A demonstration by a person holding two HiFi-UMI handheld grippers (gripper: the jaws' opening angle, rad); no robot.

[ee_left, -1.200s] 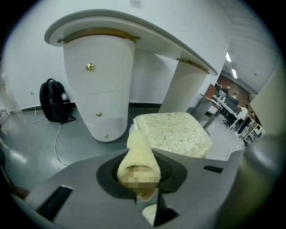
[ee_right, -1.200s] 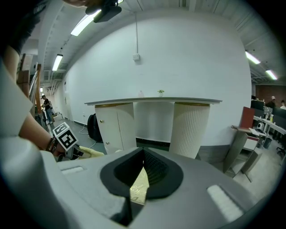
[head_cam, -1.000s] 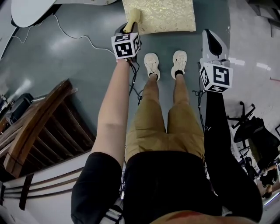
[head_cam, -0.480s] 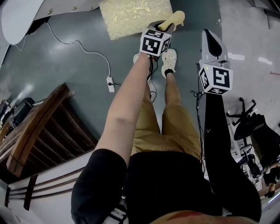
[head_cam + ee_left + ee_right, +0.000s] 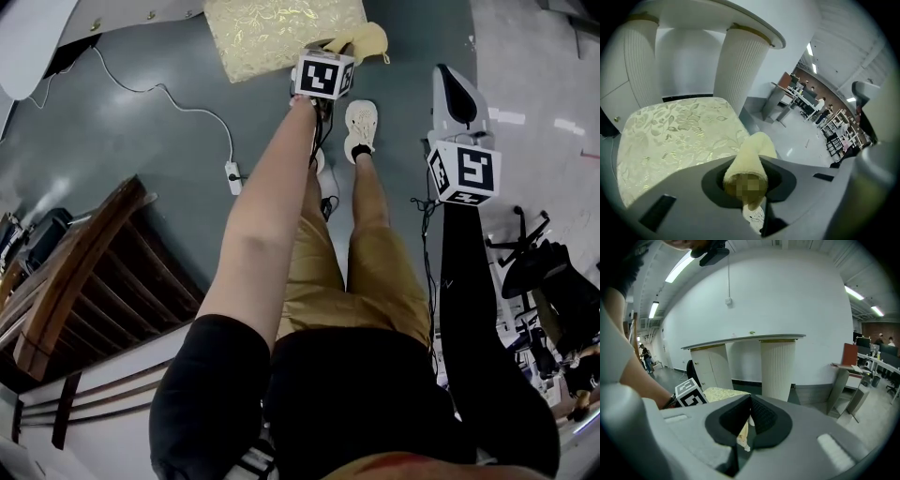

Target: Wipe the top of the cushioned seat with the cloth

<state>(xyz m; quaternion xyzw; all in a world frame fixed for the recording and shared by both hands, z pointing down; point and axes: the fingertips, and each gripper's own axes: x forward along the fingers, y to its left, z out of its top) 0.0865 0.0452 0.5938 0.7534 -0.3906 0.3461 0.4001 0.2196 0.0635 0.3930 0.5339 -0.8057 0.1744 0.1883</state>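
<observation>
— what's at the far left?

— a dark wooden slatted chair (image 5: 75, 272), then a white power cable with a switch block (image 5: 232, 176) lying on the grey floor, near the person's feet. neither belongs to the job.

— and the seat?

— the low cushioned seat with pale gold floral fabric (image 5: 281, 33) sits at the top of the head view, in front of the person. the left gripper (image 5: 747, 180) reaches toward its right front corner, jaws clamped on a rolled pale yellow cloth (image 5: 751, 154).

— is the cloth on the cushion?

— it doesn't look so. in the left gripper view its free end points past the seat's right edge, over the floor, just beside the fabric rather than on it.

— the other side?

— the right gripper (image 5: 749, 416) hangs well apart at the person's right, its dark pads pressed together with nothing between them.

— what could go wrong?

— a stroke begun from here would likely skim the edge and miss the top, since the cloth sits off the corner. only a narrow roll sticks out, so pressing low could put the hard jaws on the brocade. the raised weave may also drag the cloth loose from the pinch.
</observation>
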